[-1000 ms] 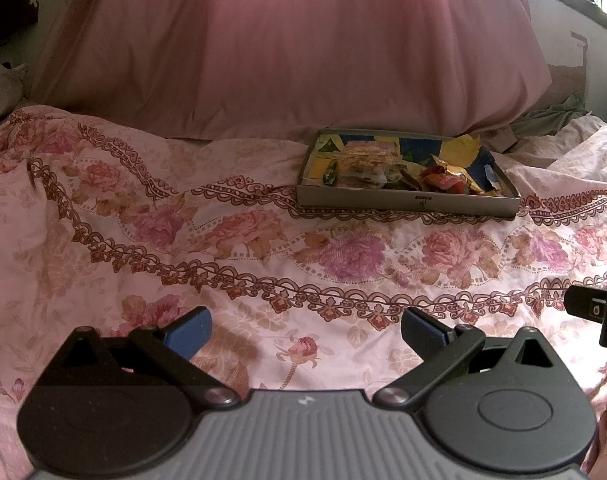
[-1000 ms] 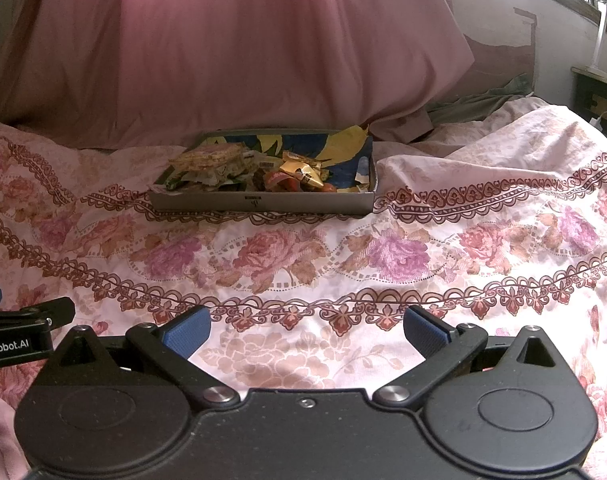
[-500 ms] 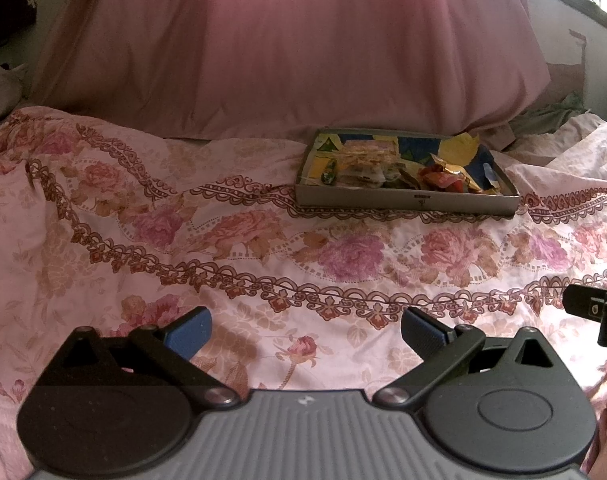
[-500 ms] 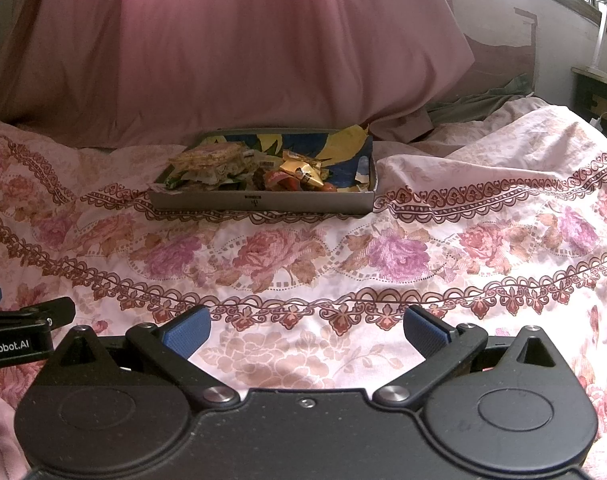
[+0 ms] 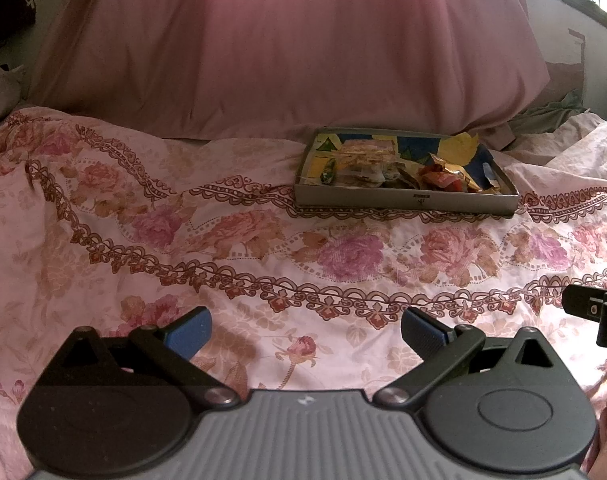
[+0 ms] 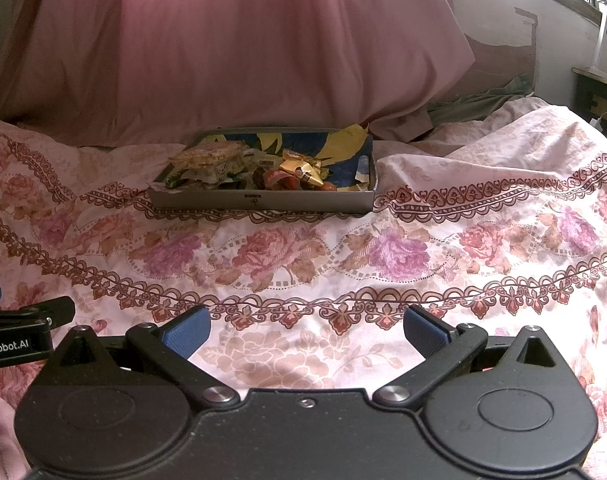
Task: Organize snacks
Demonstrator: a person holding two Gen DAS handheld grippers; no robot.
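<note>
Nothing is being shifted since a second ago: snacks (image 6: 263, 170) are being kept in the cardboard tray (image 6: 259, 202) toward the bed's far edge; left tool (image 5: 305, 330) and right tool (image 6: 305, 330) are being held spread, empty.

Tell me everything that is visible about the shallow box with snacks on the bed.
The shallow box is grey, looks like cardboard, rectangular, open at the top, with low walls and a small dark mark on its front wall. Its inside shows blue and yellow print. It lies flat on the floral bedsheet, in front of a pink cloth. Wrapped snacks are piled inside. Neither hand-held gripper touches it.
</note>
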